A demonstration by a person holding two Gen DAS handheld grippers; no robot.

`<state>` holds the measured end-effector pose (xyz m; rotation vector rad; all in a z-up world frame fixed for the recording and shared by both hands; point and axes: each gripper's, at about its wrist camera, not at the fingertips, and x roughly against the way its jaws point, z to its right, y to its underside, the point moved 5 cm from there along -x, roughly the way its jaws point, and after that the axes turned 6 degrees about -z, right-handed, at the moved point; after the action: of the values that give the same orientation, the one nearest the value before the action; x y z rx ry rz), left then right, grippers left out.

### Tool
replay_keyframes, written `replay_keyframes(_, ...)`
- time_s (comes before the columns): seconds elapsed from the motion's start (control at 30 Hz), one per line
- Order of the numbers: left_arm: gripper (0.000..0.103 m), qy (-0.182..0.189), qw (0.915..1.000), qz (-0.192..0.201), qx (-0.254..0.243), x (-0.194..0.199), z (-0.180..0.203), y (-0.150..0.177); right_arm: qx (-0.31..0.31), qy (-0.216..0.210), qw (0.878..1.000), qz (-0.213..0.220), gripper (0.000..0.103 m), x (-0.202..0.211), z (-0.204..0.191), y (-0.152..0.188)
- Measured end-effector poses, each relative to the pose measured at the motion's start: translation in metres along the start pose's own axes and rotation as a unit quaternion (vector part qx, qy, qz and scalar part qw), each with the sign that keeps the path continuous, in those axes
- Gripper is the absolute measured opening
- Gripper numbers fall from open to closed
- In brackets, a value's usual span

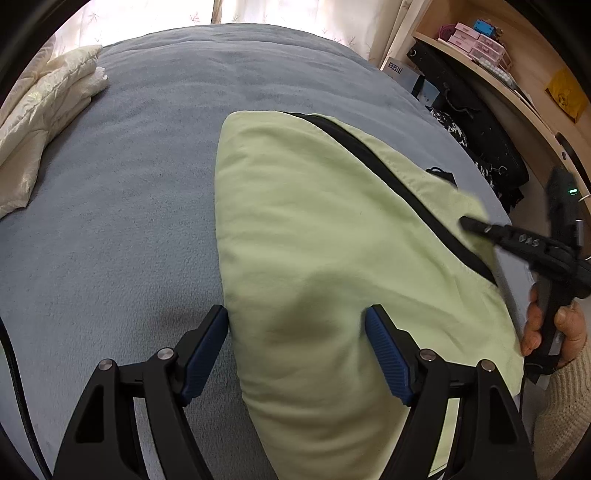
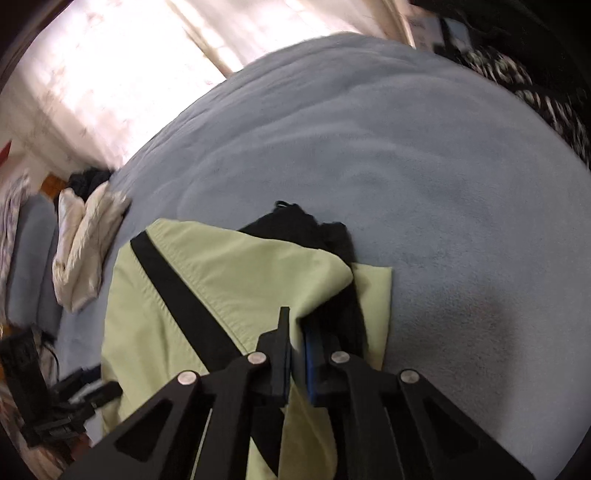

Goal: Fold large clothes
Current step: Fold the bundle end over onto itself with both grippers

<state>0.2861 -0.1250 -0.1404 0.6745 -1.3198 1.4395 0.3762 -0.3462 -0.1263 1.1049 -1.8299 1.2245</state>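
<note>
Lying between the open left claw point(image 1: 297, 328) fingers, green garment point(image 1: 314, 229)

A matt, smooth green cloth garment point(image 1: 314, 229) is lying on fuzzy blue-grey fleece bedding point(image 1: 129, 184); far left, a glossy cream quilted jacket point(image 1: 44, 110).

Sunlit curtains point(image 1: 155, 11) (sheer), wooden shelves point(image 1: 517, 85)

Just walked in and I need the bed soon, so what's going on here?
A person is folding a light green garment with black trim on the grey-blue bed cover, using a handheld gripper in each hand. The right gripper is shut on a fold of the green cloth near its edge. The left gripper hangs open above the near end, gripping nothing. A cream garment lies off to the side.
</note>
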Motion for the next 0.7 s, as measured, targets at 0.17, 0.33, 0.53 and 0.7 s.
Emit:
replay_keyframes(0.17,0.075,-0.015,0.9996,0.010,-0.022,-0.001,0.007,0.000,0.061,0.054,0.989,0.120,0.002,0.051,-0.017,-0.023)
replay_keyframes(0.33,0.077,-0.042,0.9984,0.017,-0.035,-0.010,0.012,0.002,0.073,0.127,0.988,0.042,0.002,-0.007,-0.001,-0.020)
replay_keyframes(0.53,0.077,-0.047,0.9984,0.011,-0.031,-0.004,0.009,0.000,0.036,0.109,0.993,0.025,0.008,-0.004,0.009,-0.018)
replay_keyframes(0.7,0.076,-0.064,0.9953,0.059,-0.042,0.032,0.018,-0.002,0.003,0.089,0.995,0.052,0.010,0.049,-0.003,-0.014)
